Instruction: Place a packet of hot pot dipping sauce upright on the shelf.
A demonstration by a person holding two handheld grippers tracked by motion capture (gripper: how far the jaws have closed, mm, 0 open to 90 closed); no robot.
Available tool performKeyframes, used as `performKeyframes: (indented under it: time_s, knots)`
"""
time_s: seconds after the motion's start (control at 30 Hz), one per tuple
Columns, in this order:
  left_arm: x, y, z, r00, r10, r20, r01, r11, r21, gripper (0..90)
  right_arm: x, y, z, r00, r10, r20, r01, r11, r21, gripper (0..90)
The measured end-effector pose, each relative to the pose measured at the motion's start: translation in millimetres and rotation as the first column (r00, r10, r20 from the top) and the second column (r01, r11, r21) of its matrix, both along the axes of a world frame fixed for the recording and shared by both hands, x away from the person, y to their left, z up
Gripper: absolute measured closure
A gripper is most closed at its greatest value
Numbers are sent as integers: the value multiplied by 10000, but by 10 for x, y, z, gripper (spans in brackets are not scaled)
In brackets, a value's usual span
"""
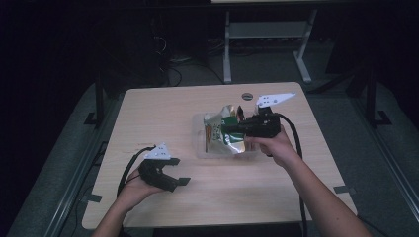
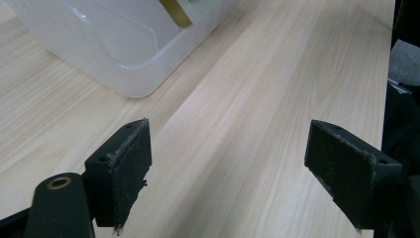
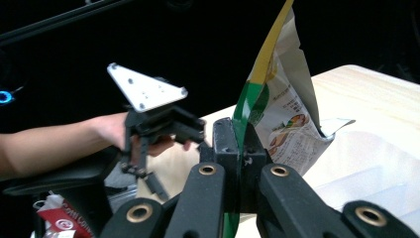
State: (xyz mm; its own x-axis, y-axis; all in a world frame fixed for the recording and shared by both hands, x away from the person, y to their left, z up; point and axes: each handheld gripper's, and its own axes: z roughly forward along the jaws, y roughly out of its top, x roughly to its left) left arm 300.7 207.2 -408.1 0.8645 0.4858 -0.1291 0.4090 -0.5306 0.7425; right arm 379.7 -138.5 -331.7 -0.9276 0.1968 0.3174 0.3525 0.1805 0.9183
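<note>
The snack bag [image 1: 228, 133] — green, yellow and silver, crumpled — sits pinched between the jaws of the right gripper [image 1: 243, 129], which are clenched on its edge. In the right gripper view the bag [image 3: 277, 109] rises upright from between the two closed black jaws, its green-and-yellow seam running up from the clamp. In the high view the bag hangs over a clear plastic tray [image 1: 201, 148] near the middle of the wooden table [image 1: 163, 108]. The left gripper [image 1: 173, 177] is well apart from the bag, toward the near left of the table — its jaws stand wide, nothing between them, bare wood beneath. A corner of the tray [image 2: 114, 44] shows in the left gripper view.
</note>
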Motion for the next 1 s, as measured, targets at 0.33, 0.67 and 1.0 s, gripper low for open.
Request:
performKeyframes:
  time_s: [0.33,0.67,1.0]
  knots:
    - [6,-1,-32,9999,-3,-152,3,10000,-36,180,213,54,-132,9976,-628,-305,622,9979,-193,900]
    - [15,-10,-53,9997,-64,-232,65,10000,76,180,270,208,-264,9955,-877,-363,844,9928,-851,893]
    - [22,-22,-72,9994,-137,-319,142,9998,144,179,272,257,-270,9927,-1201,-54,1184,9842,-1317,762]
